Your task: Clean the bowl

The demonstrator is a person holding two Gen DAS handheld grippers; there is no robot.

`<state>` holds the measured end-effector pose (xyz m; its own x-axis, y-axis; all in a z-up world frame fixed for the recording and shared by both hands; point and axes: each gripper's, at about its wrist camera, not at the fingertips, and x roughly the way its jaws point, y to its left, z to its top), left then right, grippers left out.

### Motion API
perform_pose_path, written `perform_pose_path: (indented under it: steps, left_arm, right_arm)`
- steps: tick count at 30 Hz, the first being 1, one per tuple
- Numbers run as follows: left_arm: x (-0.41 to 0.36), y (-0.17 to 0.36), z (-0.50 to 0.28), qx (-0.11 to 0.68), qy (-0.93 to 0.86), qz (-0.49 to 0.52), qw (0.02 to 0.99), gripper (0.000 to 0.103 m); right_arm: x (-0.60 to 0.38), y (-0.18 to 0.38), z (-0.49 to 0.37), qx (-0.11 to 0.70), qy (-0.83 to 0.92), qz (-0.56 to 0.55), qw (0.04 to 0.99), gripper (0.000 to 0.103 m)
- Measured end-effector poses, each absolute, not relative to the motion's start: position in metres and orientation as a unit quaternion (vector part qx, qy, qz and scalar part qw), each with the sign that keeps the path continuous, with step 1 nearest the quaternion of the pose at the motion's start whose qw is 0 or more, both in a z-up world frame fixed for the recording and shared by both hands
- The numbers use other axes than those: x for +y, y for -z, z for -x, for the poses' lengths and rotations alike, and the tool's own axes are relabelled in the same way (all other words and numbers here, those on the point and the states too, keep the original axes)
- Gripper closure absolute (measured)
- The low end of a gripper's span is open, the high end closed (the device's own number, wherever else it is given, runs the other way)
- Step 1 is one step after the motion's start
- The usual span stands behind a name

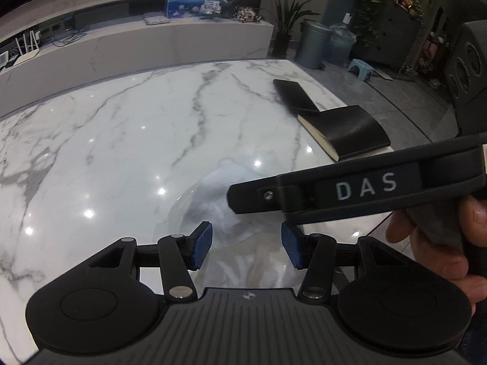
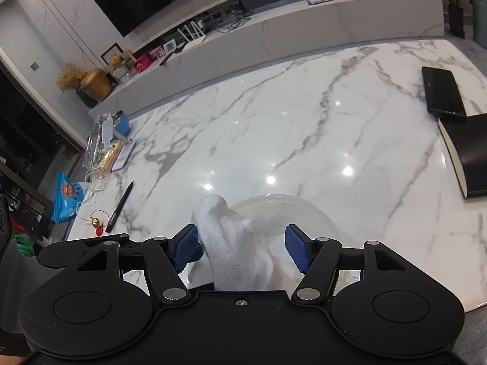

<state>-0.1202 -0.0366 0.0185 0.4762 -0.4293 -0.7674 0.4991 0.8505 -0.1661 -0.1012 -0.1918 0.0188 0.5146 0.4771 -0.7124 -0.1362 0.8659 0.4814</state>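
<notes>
A clear bowl (image 1: 178, 213) (image 2: 304, 205) stands on the white marble table (image 1: 121, 140) (image 2: 274, 121), near its front edge. A white cloth (image 1: 213, 191) (image 2: 231, 243) rises out of the bowl in a peak. My right gripper (image 2: 243, 249) hangs over the bowl with its jaws wide. The cloth leans on its left pad (image 2: 187, 248) while the right pad stands free. In the left wrist view the right gripper (image 1: 237, 196) reaches in from the right, tip at the cloth. My left gripper (image 1: 248, 248) is open above the bowl's near side.
Two black notebooks (image 1: 350, 130) (image 2: 443, 94) lie at the table's right side. A pen (image 2: 120, 206), a blue packet (image 2: 67, 197) and a clear box (image 2: 100, 140) sit along the left edge. A person's hand (image 1: 441, 243) holds the right gripper.
</notes>
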Motion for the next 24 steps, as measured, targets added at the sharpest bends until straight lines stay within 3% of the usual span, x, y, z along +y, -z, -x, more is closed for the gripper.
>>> perform_pose_path:
  steps: [6,15,17,19,24]
  left_arm:
    - [-0.035,-0.004,0.107,0.457,0.241,-0.036,0.855,0.057]
    - [-0.025,-0.003,0.112,0.468,0.206,-0.036,0.859,0.055]
    - [-0.022,-0.001,0.115,0.475,0.191,-0.031,0.858,0.05]
    - [-0.019,-0.001,0.121,0.474,0.174,-0.033,0.862,0.036]
    - [-0.01,-0.009,0.133,0.456,0.149,-0.024,0.877,0.029]
  right_arm:
    - [-0.19,-0.029,0.104,0.447,-0.209,-0.195,0.848,0.041]
    - [-0.184,-0.039,0.123,0.419,-0.162,-0.093,0.889,0.041]
    - [-0.182,-0.039,0.13,0.41,-0.151,-0.075,0.897,0.04]
    - [-0.178,-0.04,0.138,0.395,-0.133,-0.049,0.908,0.038]
    - [-0.17,-0.042,0.161,0.352,-0.092,-0.005,0.931,0.034]
